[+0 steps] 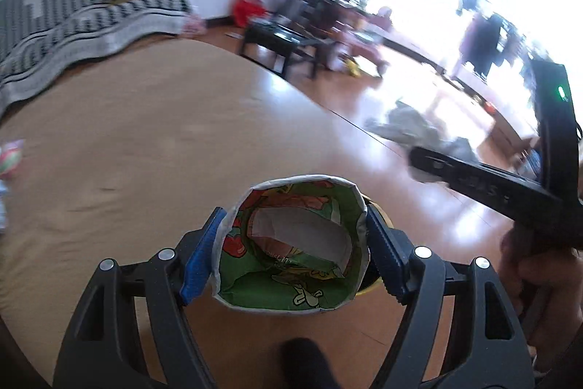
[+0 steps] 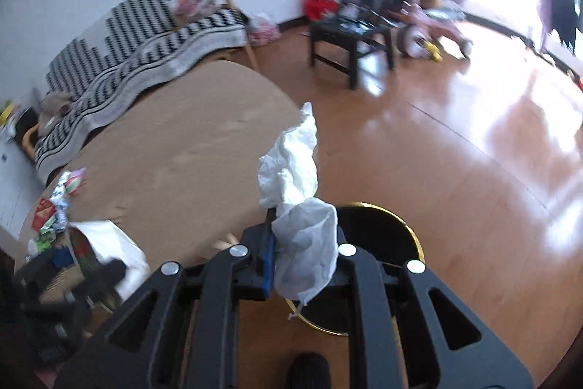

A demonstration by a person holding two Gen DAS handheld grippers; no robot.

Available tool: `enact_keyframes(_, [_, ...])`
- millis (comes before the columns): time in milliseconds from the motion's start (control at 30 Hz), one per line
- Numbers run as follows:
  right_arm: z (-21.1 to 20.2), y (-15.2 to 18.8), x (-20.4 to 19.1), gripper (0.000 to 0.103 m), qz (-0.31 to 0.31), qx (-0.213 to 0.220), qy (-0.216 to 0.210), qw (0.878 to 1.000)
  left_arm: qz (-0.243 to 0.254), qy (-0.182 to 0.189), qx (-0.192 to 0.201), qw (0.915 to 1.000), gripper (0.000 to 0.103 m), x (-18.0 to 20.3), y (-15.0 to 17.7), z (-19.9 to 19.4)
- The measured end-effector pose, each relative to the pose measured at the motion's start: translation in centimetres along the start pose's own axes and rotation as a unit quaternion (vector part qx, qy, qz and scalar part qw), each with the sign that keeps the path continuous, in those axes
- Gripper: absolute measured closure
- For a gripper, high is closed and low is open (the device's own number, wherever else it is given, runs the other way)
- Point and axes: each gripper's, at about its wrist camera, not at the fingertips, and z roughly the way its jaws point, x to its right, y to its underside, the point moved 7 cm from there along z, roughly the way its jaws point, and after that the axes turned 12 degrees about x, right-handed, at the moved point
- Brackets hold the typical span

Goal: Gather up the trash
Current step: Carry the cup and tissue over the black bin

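The tan rug (image 2: pixel 189 148) fills the left and middle of your scene, spread over the glossy wood floor (image 2: pixel 473 170), with a black-and-white patterned blanket (image 2: pixel 145 35) draped over the seat along its far left edge against the white wall. Farther off sits a small black table (image 2: pixel 349 35), with a pink ride-on toy (image 2: pixel 433 28) just to its right in the window glare. Near you, at the rug's right edge, stands a black bin with a gold rim (image 2: pixel 408 225); your right gripper (image 2: pixel 302 243) hangs directly over its mouth. Your left gripper (image 1: pixel 291 243) has its blue-padded jaws spread fairly wide but pressed against both sides of an open green snack bag (image 1: pixel 291 243), its mouth facing the camera and its printed lining showing; a sliver of the bin's yellow rim peeks out just behind the bag's right side. Your right gripper's jaws are closed narrowly onto a crumpled white tissue (image 2: pixel 291 170), which sticks up and away past the fingertips and also droops back toward you over the mechanism. At the near left of the rug lies a pile of wrappers (image 2: pixel 58 206), well apart from the bin, with a white plastic bag (image 2: pixel 109 243) just beside them.
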Motion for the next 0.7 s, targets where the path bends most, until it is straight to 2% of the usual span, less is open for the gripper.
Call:
enact_keyframes(100, [1.3,1.4,3.5,0.087,0.022,-0.028,0.013,0.999,0.013,0.027,-0.027,0.9992,0.03,4.0,2.0,3.4])
enact_keyframes(300, [4.4,4.6,7.7,0.087,0.057,-0.097,0.024,0.993,0.011,0.052,-0.076,0.9957,0.029,7.7,6.4,8.8])
enact_keyframes(467, [7.0,6.3,8.6,0.087,0.065,-0.139,0.031,0.988,-0.013,0.049,-0.103,0.9934,0.029,7.1,8.6,12.2])
enact_keyframes(700, [8.1,6.3,7.7,0.087,0.069,-0.152,0.024,0.986,-0.006,0.039,-0.111,0.9931,0.028,6.6,8.7,14.3])
